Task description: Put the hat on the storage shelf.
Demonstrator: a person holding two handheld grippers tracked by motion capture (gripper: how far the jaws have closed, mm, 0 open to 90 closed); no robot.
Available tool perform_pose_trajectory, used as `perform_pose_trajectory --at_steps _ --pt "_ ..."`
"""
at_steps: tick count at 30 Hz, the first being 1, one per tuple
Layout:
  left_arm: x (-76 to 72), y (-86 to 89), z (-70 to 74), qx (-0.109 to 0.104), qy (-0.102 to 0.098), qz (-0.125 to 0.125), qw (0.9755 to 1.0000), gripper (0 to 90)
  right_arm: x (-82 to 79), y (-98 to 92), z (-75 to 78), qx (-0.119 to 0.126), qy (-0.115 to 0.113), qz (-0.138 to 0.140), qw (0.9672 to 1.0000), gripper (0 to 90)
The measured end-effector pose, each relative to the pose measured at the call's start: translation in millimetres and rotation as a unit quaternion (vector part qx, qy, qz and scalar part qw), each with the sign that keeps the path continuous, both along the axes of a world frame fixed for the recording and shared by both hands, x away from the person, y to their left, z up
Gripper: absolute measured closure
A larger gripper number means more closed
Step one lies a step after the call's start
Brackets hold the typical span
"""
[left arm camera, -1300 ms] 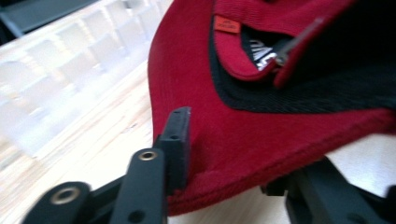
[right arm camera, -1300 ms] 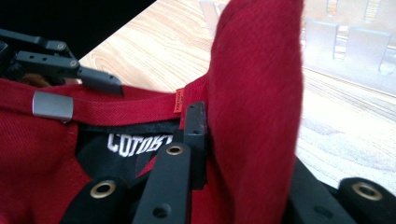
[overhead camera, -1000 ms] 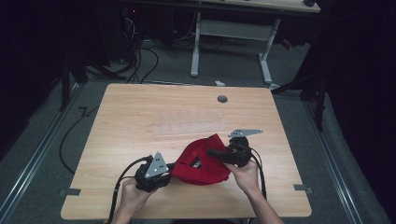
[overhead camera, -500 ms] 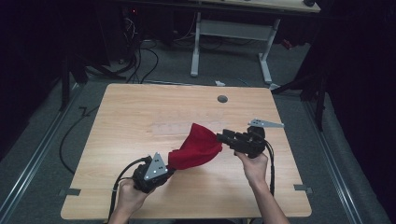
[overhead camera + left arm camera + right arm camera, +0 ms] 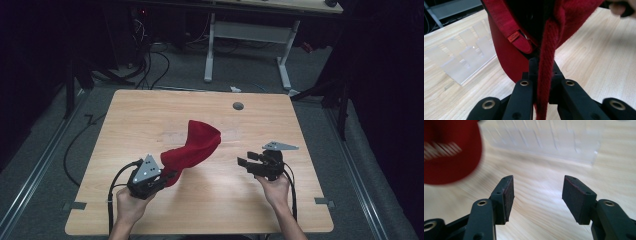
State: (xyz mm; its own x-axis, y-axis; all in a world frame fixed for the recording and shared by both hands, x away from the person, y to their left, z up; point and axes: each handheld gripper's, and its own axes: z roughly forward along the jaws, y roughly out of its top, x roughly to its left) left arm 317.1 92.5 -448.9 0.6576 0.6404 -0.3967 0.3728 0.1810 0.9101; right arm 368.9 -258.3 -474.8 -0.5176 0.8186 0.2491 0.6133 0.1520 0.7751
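A red cap (image 5: 197, 142) hangs above the wooden table (image 5: 300, 210), stretching up and to the right from my left gripper (image 5: 170, 176). In the left gripper view that gripper (image 5: 542, 75) is shut on a fold of the red cap's (image 5: 506, 55) edge, and a strap with a small label shows above. My right gripper (image 5: 243, 164) is at the right of the table, apart from the cap. Its jaws (image 5: 537, 195) stand open with nothing between them, just above the wood. The blurred red cap (image 5: 449, 157) is at the upper left of the right gripper view.
A clear plastic rack (image 5: 549, 140) with several slots lies on the table beyond the grippers, also visible as the rack (image 5: 466, 57) beside the cap. A round grey grommet (image 5: 238, 105) sits near the far edge. Dark floor, cables and a desk frame surround the table.
My right gripper has let go of the cap, opened and pulled back to the right. The cap, first bunched on the table, now hangs from my left gripper alone.
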Motion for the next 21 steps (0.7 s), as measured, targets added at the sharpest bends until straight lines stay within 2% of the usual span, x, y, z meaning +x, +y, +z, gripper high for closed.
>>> perform_pose_trajectory --at_steps 5,11,17,21 --pt "7.1 8.1 7.0 -0.034 0.005 0.008 0.9994 85.1 -0.5 -1.1 -25.6 -0.055 0.007 -0.022 0.9982 41.6" --pt "16.7 13.3 14.7 -0.053 0.007 0.024 0.9983 85.1 -1.7 -5.5 -43.9 -0.103 0.009 -0.047 0.9935 40.1" --pt "25.7 17.5 21.1 -0.070 0.013 0.032 0.9969 85.0 -2.3 -5.2 -52.2 -0.131 0.009 -0.054 0.9898 38.4" --pt "31.9 20.5 25.6 -0.081 0.015 0.038 0.9958 85.1 -5.9 -3.5 -56.2 -0.143 -0.013 -0.057 0.9881 38.2"
